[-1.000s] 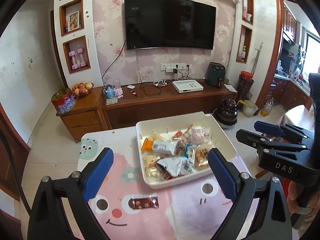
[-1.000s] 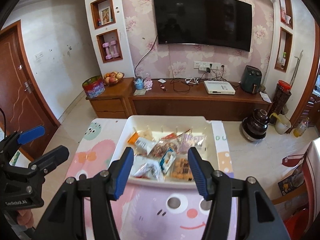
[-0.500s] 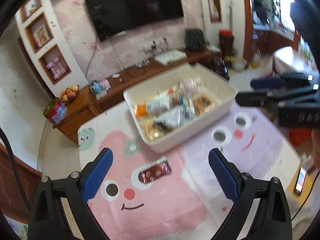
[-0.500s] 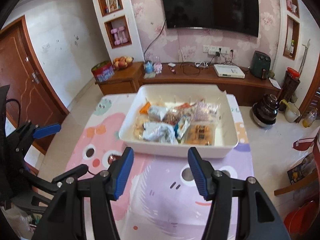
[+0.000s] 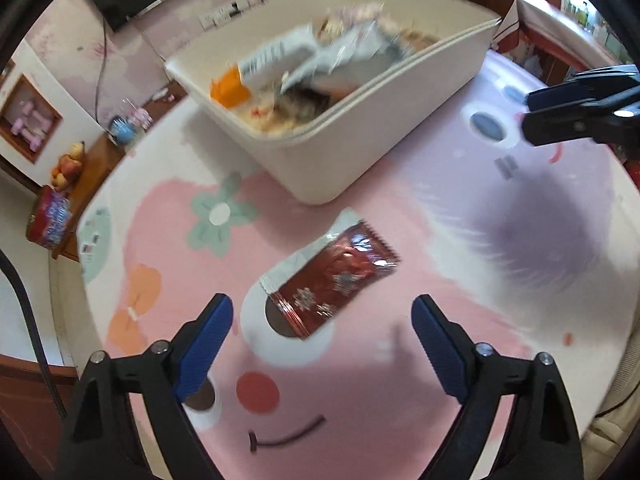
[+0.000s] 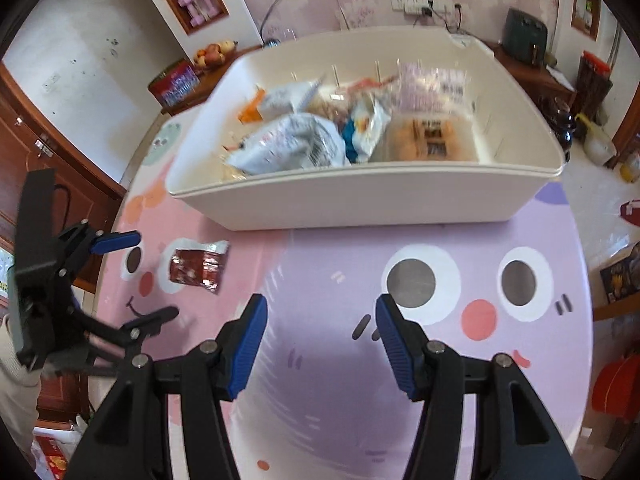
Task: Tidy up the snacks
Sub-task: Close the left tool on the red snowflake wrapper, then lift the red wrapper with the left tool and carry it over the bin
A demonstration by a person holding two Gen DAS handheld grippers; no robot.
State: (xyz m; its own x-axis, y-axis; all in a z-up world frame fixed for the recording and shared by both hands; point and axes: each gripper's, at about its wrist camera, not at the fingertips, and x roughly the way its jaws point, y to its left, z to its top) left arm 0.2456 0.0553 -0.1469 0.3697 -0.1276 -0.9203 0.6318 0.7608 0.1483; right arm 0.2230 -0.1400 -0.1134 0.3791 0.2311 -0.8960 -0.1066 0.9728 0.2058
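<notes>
A dark red snack packet (image 5: 332,280) lies flat on the pink cartoon tablecloth (image 5: 360,400), in front of a white bin (image 5: 360,152) full of several snack bags. My left gripper (image 5: 322,344) is open and empty, just short of the packet, its fingers either side of it. In the right wrist view the packet (image 6: 198,266) lies left of the bin (image 6: 360,200). My right gripper (image 6: 318,344) is open and empty, low over the purple part of the cloth, short of the bin. The left gripper (image 6: 132,276) shows at the left there.
A wooden TV cabinet (image 6: 532,76) with a fruit bowl (image 6: 214,52) and a red tin (image 6: 174,82) stands behind the table. The table edge (image 5: 86,280) drops off to the left. A dark pot (image 6: 560,120) sits on the floor at right.
Both grippers have dropped low and moved forward over the table. The left one has closed in on the red packet. Nothing has been taken hold of.
</notes>
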